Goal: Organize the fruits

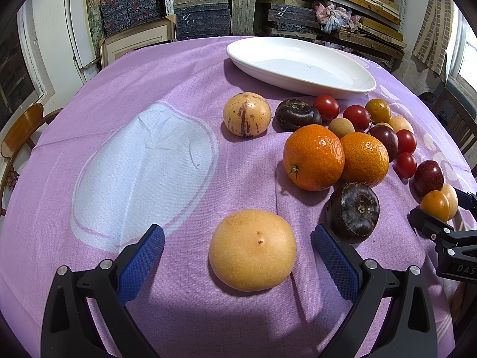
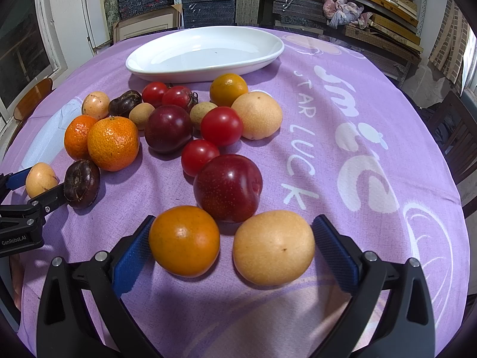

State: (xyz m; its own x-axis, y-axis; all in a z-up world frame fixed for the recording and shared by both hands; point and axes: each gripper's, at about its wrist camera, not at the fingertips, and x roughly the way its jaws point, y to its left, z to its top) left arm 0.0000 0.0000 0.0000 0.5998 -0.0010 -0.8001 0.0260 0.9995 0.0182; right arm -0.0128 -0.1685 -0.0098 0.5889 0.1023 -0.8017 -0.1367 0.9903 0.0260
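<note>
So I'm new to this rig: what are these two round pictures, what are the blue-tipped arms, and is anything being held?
Each picture comes from a fisheye camera on a hand-held two-finger gripper, looking along its blue fingers. The left gripper is open around a pale yellow fruit, with visible gaps on both sides. The right gripper is open around an orange fruit and another pale fruit. Nothing is lifted. Tangerines, red tomatoes and dark plums lie on the purple tablecloth; the white dish is empty.

Light: bright daylight from side windows (image 1: 465, 59)
Shadows: soft, beneath fruit
Glare: plate (image 2: 205, 52), tomatoes (image 2: 221, 129)
Edges: fisheye bending, dark corners
Focus: sharp
</note>
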